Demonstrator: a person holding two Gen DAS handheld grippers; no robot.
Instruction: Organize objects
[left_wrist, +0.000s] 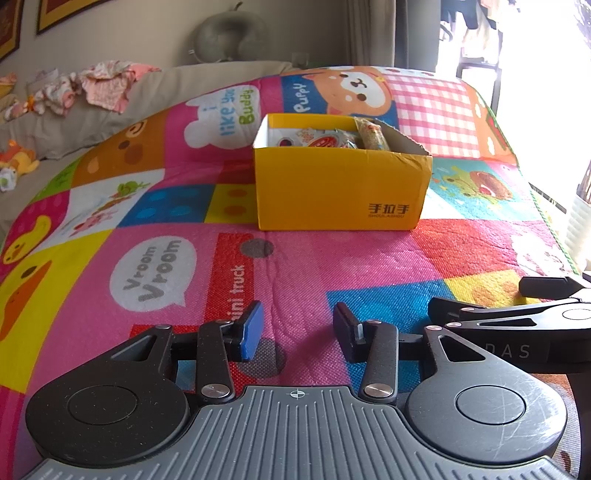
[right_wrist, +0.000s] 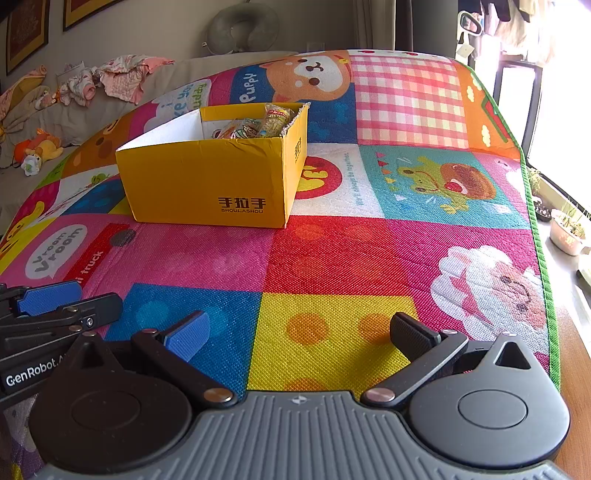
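I hold both tools low over the patchwork play mat (right_wrist: 332, 258), side by side. The left gripper (left_wrist: 295, 332) stands partly open, gripping nothing; the right gripper (right_wrist: 301, 332) gapes wide, also empty. The yellow box (left_wrist: 340, 188) sits at twelve o'clock, snack packets (left_wrist: 325, 140) already inside, so sorting looks largely finished.
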